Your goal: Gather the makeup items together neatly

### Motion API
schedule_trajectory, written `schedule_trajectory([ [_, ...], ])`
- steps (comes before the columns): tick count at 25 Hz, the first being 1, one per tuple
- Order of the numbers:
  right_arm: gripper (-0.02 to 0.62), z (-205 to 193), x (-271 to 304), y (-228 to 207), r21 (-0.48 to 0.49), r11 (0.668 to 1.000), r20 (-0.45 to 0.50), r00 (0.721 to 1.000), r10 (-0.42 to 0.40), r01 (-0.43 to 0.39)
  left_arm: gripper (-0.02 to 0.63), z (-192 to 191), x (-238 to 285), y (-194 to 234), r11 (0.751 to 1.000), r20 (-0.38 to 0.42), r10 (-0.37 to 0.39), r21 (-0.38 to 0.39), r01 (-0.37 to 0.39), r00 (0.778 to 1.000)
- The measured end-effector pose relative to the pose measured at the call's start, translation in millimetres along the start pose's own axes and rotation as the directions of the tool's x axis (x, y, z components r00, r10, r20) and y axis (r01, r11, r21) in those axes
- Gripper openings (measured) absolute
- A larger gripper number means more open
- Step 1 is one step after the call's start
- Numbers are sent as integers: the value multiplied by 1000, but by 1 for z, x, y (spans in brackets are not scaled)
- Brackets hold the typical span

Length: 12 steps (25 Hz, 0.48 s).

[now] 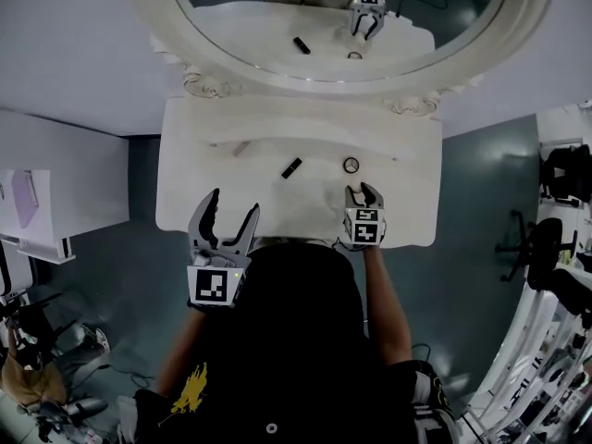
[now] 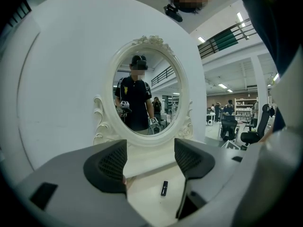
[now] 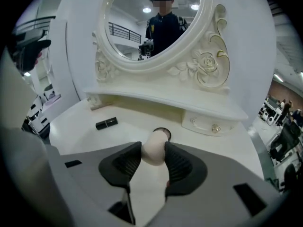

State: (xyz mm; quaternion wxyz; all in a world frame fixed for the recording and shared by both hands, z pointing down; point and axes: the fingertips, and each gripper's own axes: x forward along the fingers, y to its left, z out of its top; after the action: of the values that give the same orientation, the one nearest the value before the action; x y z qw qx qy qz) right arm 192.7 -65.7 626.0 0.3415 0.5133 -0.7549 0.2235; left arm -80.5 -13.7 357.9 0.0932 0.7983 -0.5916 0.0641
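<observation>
Left gripper hovers with jaws wide apart, while right gripper pinches a beige sponge.

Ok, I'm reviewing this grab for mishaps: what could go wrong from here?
The right tool pinches the makeup sponge, soft-looking and rounded, only at its jaw tips, so it may squirt out when lifted. The small round pot sits just beyond the sponge; a forward push could knock it. The black lipstick tube lies on its side and might roll if the open left tool nudges it.
</observation>
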Motion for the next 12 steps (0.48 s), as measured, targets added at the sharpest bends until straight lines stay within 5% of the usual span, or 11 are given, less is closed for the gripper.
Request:
schedule_trajectory([
  [12,172,121,42,58,-13,994,155,982,109,-109,320,-5,0,21,999,20,46,-1,-46,999],
])
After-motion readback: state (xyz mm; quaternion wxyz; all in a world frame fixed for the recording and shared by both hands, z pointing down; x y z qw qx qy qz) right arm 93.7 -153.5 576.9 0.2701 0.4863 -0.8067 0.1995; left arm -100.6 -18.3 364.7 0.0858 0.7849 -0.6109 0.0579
